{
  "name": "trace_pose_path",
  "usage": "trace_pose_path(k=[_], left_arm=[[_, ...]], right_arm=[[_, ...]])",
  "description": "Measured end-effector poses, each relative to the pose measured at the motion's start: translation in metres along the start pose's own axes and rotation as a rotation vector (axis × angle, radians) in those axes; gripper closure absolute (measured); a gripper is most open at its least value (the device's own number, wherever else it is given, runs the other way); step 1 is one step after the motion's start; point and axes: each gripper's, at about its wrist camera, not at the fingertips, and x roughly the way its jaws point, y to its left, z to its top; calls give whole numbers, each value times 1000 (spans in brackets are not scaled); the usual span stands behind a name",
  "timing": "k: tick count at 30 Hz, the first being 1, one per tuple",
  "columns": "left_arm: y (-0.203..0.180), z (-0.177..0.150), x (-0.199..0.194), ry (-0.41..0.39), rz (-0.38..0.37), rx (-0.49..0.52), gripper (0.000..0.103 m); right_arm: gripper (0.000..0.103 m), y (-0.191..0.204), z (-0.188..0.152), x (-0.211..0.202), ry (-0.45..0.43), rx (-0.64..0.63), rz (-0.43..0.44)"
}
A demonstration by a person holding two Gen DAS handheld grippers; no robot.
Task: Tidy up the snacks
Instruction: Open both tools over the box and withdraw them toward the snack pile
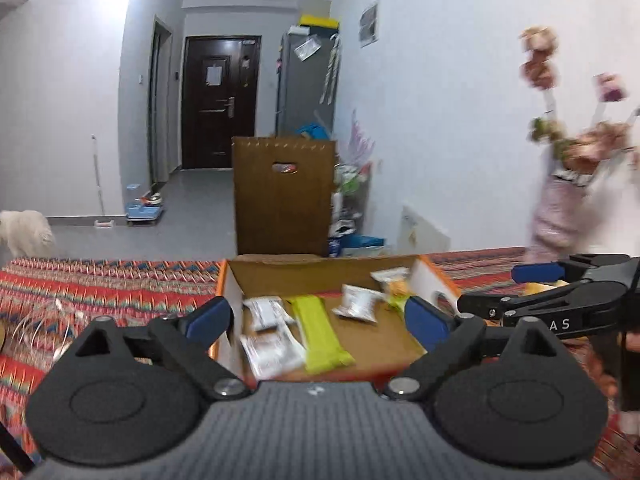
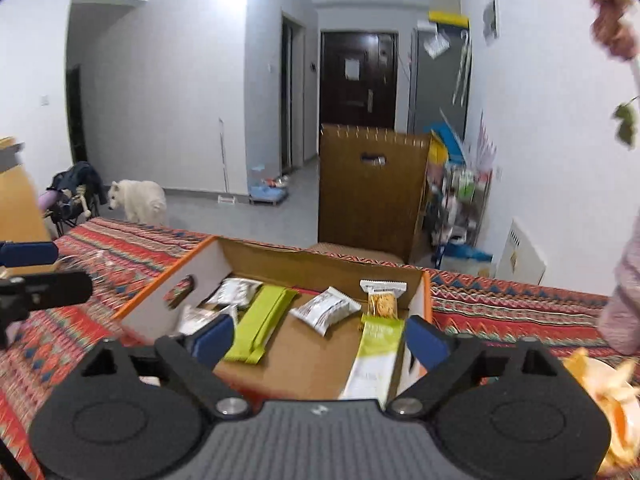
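Note:
An open cardboard box [image 1: 276, 268] [image 2: 320, 258] with orange edges sits on the patterned cloth. In it lie a lime green bar [image 1: 322, 332] [image 2: 264, 326], white snack packets [image 1: 268, 352] [image 2: 324, 310] and a tall noodle-print packet [image 2: 378, 344] leaning on the right wall. My left gripper [image 1: 318, 320] is open and empty above the box's near edge. My right gripper [image 2: 320, 340] is open and empty over the box; it also shows from the side in the left wrist view [image 1: 520, 292].
A red patterned tablecloth [image 1: 100, 288] [image 2: 520, 304] covers the table. A pink vase of dried flowers [image 1: 560, 208] stands at the right. Orange peel [image 2: 612, 396] lies near right. A brown cabinet [image 1: 284, 196] and a white dog [image 2: 140, 200] are beyond the table.

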Motion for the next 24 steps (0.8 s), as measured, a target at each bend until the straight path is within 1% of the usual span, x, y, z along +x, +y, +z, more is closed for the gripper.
trace_pose_path(k=[1,3,4,8,9,11,13,15,18,21,24], left_arm=[[-2,-9,-21,-15,-10,-1,4],[-4,-28,-57,-43,-27,3,2],[-4,-39,-74,-51,-24,0,1],[-4,-85,-127,-63,55,-9,1],[-5,-96,-140,-69,68,-9,1],[-5,-115,-162,-67,88,-25,1],[-3,-136,-184,-56,91,-65,1],[-1,-153,-200,-47,98,-80,0],[1,-177,-222,-43,125,-54,0],[1,-192,-229,8,143,-54,0],[-6,-203,-232,32,134,-51,0]], right_arm=[[4,4,-7,-17,-13,-1,-1],[4,11,-25,-51,-25,-11,0],[4,15,-35,-68,-31,-17,-5],[3,35,-82,-125,-81,-7,-50],[1,39,-94,-136,-86,6,-60],[1,50,-120,-154,-83,33,-77],[1,63,-144,-167,-70,47,-90],[1,75,-170,-185,-56,59,-101],[1,88,-202,-203,-31,75,-108],[1,97,-228,-214,11,73,-90],[1,102,-245,-225,31,43,-114]])
